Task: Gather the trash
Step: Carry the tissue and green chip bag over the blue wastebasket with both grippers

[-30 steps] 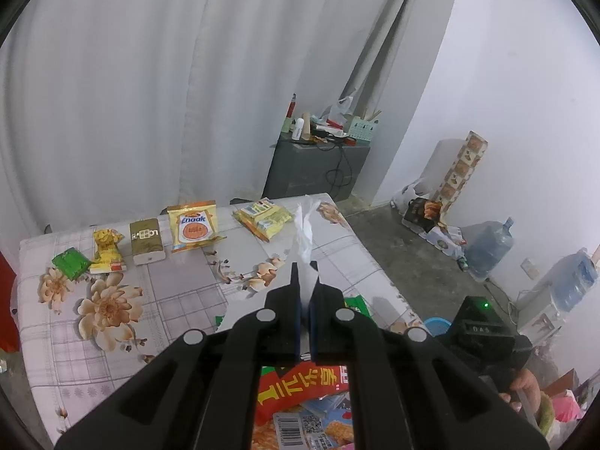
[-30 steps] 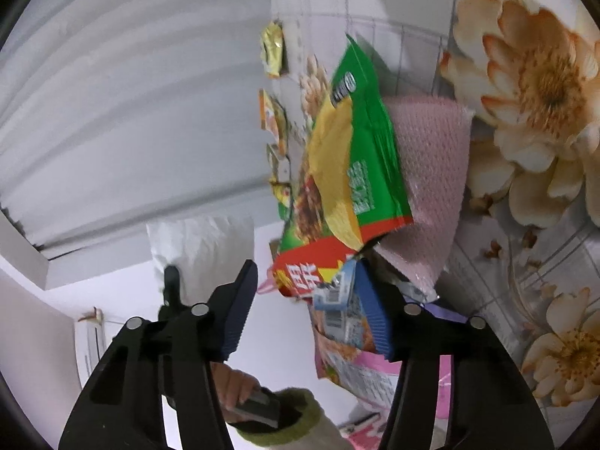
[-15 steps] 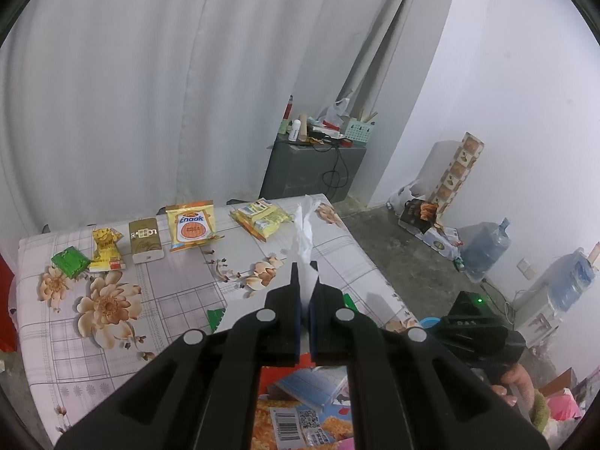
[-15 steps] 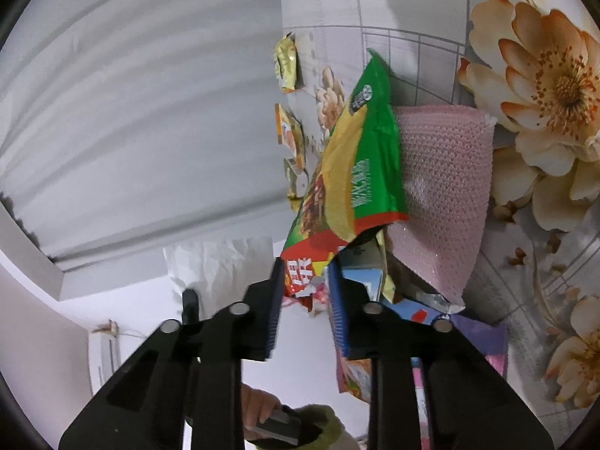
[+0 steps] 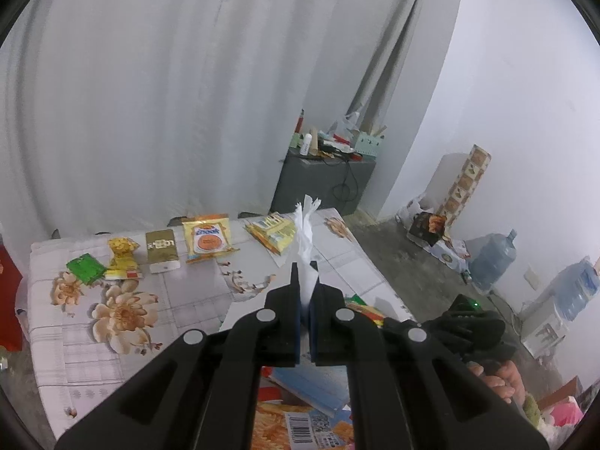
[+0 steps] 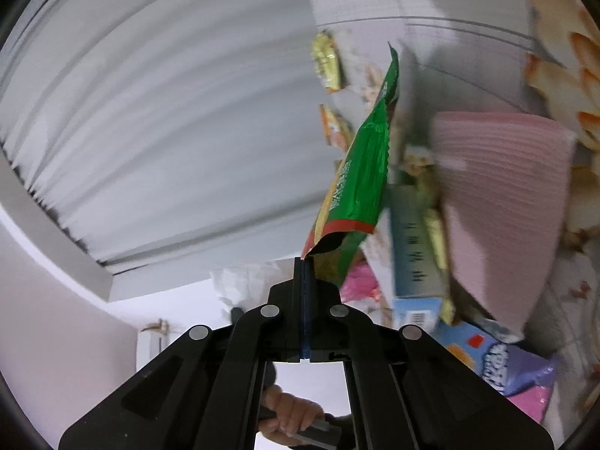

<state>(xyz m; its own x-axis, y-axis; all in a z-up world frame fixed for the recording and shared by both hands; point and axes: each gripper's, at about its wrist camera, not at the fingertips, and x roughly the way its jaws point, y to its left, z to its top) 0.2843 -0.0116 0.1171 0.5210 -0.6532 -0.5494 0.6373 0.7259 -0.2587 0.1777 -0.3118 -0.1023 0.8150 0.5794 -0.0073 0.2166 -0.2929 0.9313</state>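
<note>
My left gripper (image 5: 305, 266) is shut on the twisted rim of a thin white plastic bag (image 5: 305, 225), held above the near edge of the flowered table (image 5: 112, 348). Below its jaws lie a barcoded wrapper (image 5: 300, 423) and a blue box (image 5: 311, 382). In the right wrist view, which is rolled sideways, my right gripper (image 6: 303, 258) is shut on the red-edged open end of a green snack bag (image 6: 367, 172). The bag stands edge-on, beside a pink cloth (image 6: 502, 195).
Along the table's far edge lie a green packet (image 5: 85, 267), a crumpled yellow wrapper (image 5: 122, 253), a gold box (image 5: 161, 249), an orange snack pack (image 5: 208, 240) and yellow packs (image 5: 272, 230). A purple packet (image 6: 502, 367) lies near the cloth. A grey cabinet (image 5: 322, 183) and water bottles (image 5: 491, 258) stand beyond.
The right jaws have closed onto the end of the green snack bag, which has turned from flat to edge-on. The left gripper has kept its hold on the white bag and stayed put.
</note>
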